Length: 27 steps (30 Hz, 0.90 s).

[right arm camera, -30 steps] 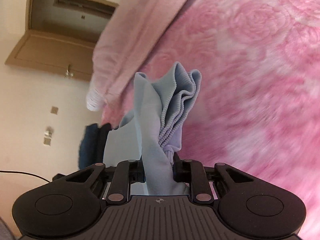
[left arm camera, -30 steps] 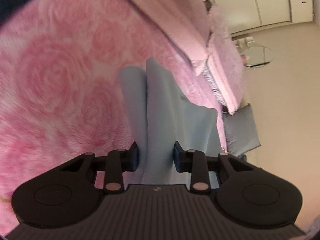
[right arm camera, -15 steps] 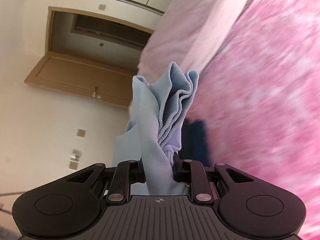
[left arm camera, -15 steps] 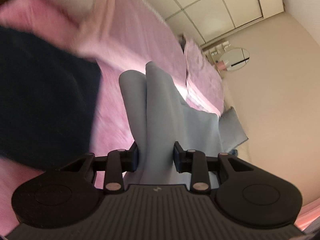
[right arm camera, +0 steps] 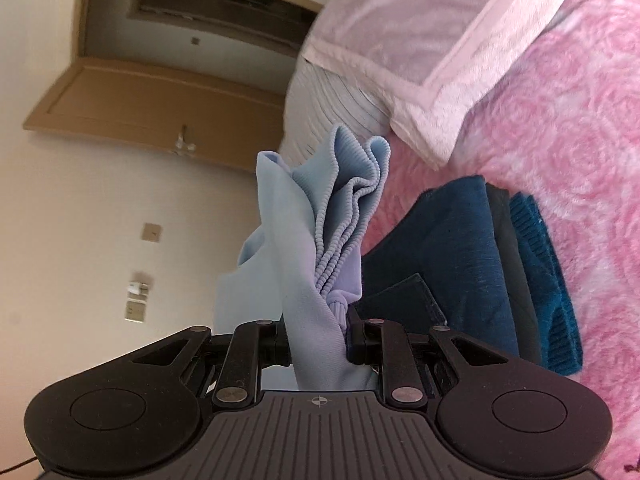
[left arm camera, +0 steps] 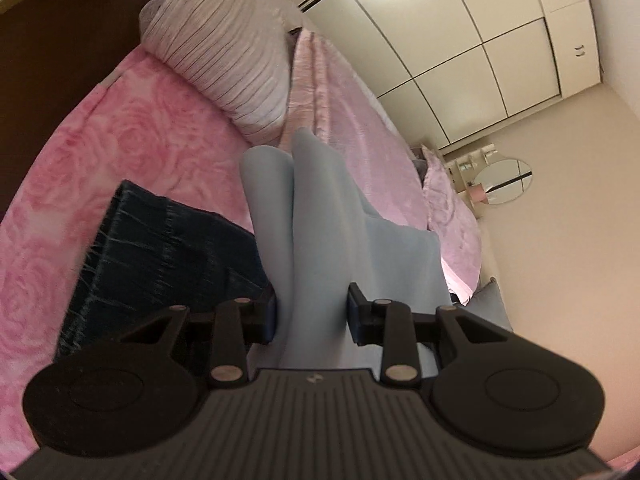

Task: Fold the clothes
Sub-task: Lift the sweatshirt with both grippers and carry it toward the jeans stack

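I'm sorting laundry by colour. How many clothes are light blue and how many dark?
Light blue: 1, the garment held by both grippers.
Dark: 2 visible, teal sweater and navy folded garment beside it on the bed; the pile may hide more.
Total: 3

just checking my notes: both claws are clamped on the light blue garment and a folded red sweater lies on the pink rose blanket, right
Not quite. The folded clothes on the pink rose blanket are dark blue, not red, as the right wrist view shows. The rest holds: the left claw and right claw are both clamped on the light blue garment.
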### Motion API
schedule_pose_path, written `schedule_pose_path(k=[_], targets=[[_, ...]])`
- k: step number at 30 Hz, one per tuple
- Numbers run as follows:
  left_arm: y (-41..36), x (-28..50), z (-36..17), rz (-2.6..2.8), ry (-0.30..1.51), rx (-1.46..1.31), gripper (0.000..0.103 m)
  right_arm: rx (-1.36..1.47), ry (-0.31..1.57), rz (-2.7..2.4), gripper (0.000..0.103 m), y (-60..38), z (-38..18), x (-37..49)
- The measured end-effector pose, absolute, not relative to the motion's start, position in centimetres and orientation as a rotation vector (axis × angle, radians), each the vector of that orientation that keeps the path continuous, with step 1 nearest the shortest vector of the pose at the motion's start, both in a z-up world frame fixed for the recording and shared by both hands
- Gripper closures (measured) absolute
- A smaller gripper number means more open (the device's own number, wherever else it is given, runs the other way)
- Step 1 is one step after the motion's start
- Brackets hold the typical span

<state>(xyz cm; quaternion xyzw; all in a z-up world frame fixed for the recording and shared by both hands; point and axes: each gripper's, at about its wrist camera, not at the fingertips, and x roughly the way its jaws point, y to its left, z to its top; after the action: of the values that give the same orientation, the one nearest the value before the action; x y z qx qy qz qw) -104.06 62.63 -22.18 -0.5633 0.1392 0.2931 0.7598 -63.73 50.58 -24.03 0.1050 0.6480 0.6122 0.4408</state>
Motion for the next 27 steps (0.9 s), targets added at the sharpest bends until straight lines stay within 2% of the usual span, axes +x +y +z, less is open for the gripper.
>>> schedule_pose_path(k=[10, 14, 15, 16, 17, 20, 22, 23, 24, 25, 26, 27], targets=[[64.9, -104.6, -27.5, 0.633, 0.367, -1.292, 0.075, 0.212, 1.719, 1.395, 0.082, 52.3, -29.7, -63.7], [64.8, -105.2, -29.0, 0.657, 0.379, -1.288, 0.07, 0.159, 1.693, 1.409, 0.082, 52.5, -30.9, -63.6], [64.7, -105.4, -29.1, 0.673, 0.385, -1.286, 0.067, 0.143, 1.688, 1.402, 0.08, 52.6, -31.2, -63.5], [64.5, -105.6, -29.1, 0.69, 0.391, -1.285, 0.067, 0.115, 1.673, 1.385, 0.068, 52.5, -31.2, -63.4], [64.3, -105.9, -28.8, 0.704, 0.388, -1.267, 0.065, 0.087, 1.64, 1.372, 0.064, 52.4, -30.9, -63.3], [63.3, -106.8, -26.6, 0.828, 0.408, -1.16, 0.057, -0.003, 1.451, 1.336, 0.06, 51.0, -28.1, -63.1], [62.2, -107.8, -24.8, 0.962, 0.411, -1.099, 0.062, -0.101, 1.299, 1.331, 0.06, 49.8, -26.1, -63.5], [61.5, -108.0, -23.8, 1.008, 0.415, -1.064, 0.07, -0.147, 1.233, 1.331, 0.06, 49.2, -25.1, -63.9], [60.6, -107.9, -22.5, 1.014, 0.413, -1.009, 0.088, -0.185, 1.159, 1.342, 0.06, 48.5, -24.1, -64.5], [59.6, -107.2, -21.5, 0.993, 0.421, -0.954, 0.097, -0.216, 1.092, 1.358, 0.06, 47.9, -23.2, -65.3], [58.7, -106.4, -20.5, 0.968, 0.431, -0.898, 0.102, -0.25, 1.033, 1.385, 0.06, 47.3, -22.5, -66.4], [57.7, -105.3, -19.8, 0.935, 0.455, -0.846, 0.102, -0.287, 0.976, 1.416, 0.06, 46.6, -21.8, -67.5]])
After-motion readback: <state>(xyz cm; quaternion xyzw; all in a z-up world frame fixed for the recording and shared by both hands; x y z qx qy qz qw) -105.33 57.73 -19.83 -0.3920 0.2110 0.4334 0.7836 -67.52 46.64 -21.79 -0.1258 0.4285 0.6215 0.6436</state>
